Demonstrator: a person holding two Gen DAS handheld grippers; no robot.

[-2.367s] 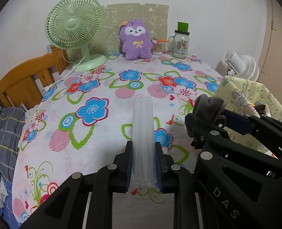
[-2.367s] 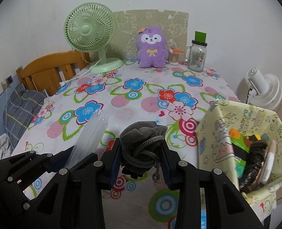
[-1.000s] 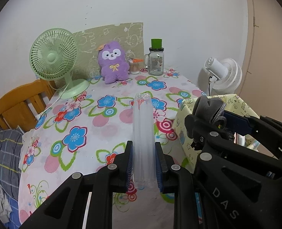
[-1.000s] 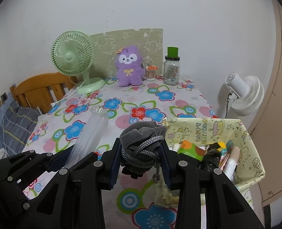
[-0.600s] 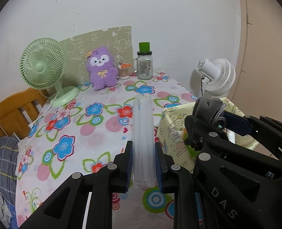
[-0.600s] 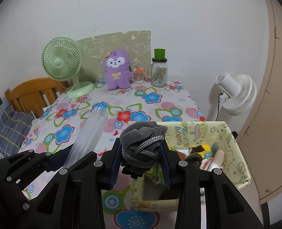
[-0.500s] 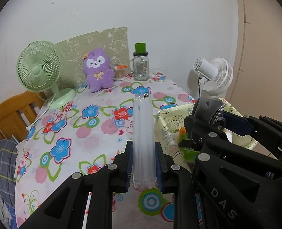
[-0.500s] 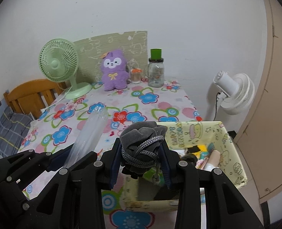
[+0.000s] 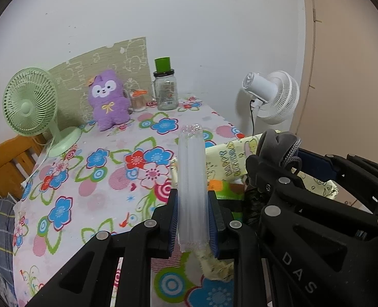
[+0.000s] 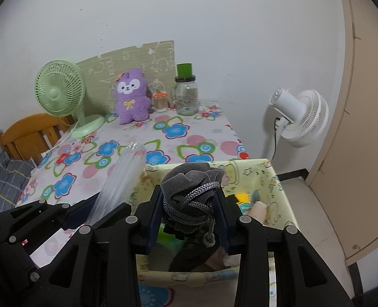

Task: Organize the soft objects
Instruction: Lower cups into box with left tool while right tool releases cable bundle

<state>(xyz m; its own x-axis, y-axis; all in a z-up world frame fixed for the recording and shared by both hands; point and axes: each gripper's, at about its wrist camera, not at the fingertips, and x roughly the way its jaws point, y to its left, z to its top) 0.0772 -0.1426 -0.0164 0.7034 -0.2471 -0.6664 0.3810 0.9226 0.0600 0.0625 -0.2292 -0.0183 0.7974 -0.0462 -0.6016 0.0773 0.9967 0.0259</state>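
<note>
Grey velvet drawstring pouch (image 10: 189, 192) sits clamped in your right claw (image 10: 187, 220), held over the yellow fabric storage bin (image 10: 281, 192) beside the floral-cloth table (image 9: 91, 179). Your left claw (image 9: 192, 220) is squeezed tight on a clear plastic sleeve of stacked cups (image 9: 191, 179), pointing out over the table edge next to the bin. Purple plush toy (image 9: 108, 99) stands at the far wall.

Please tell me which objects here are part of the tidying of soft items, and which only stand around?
Part of the job:
- grey drawstring pouch, in the right hand-held gripper
- clear plastic sleeve, in the left hand-held gripper
- yellow fabric bin

Standing around:
- purple plush toy
- green fan
- white fan
- glass jar
</note>
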